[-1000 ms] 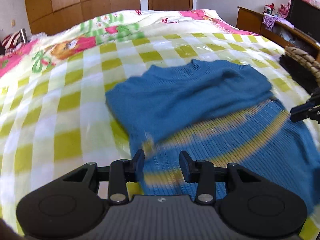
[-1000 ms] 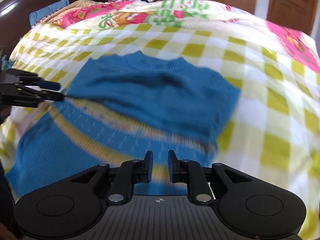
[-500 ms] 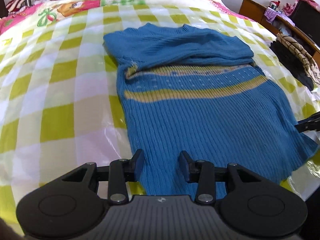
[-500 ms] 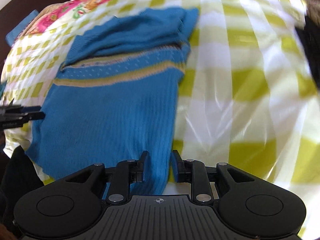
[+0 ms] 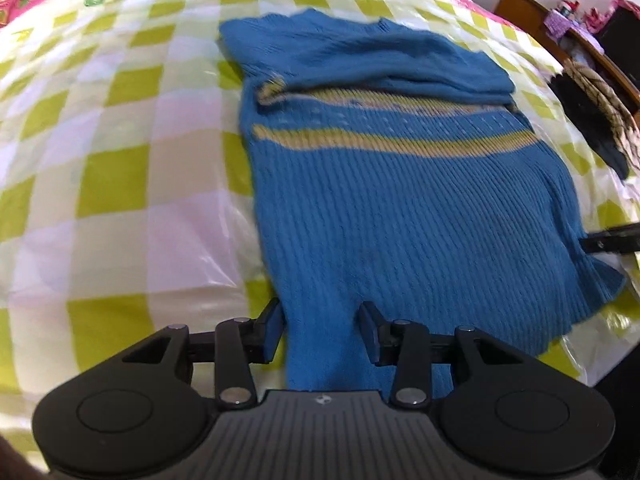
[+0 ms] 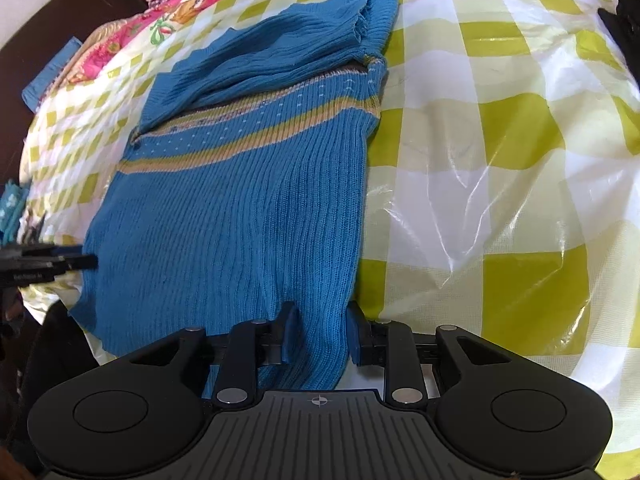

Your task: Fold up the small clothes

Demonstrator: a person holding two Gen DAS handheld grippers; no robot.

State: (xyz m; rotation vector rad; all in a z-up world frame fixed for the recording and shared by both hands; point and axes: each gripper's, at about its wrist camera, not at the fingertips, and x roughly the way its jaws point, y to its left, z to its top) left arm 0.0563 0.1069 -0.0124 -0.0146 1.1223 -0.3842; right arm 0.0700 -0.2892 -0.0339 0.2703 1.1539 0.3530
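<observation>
A blue knit sweater [image 5: 400,208] with yellow stripes lies flat on the bed, its sleeves folded across the chest. It also shows in the right wrist view [image 6: 240,208]. My left gripper [image 5: 322,330] is open, its jaws astride the hem's left corner. My right gripper [image 6: 318,332] is open, its jaws astride the hem's right corner. Each gripper shows in the other's view, the right gripper [image 5: 612,238] at the sweater's right edge and the left gripper [image 6: 52,264] at its left edge.
The bed has a yellow-green checked cover [image 5: 112,184] under clear plastic [image 6: 460,240]. A dark garment [image 5: 596,120] lies at the bed's right edge beside a wooden cabinet [image 5: 532,12]. A dark headboard [image 6: 48,40] stands at the far left.
Both grippers have come down to the hem's two corners. The sweater lies as before.
</observation>
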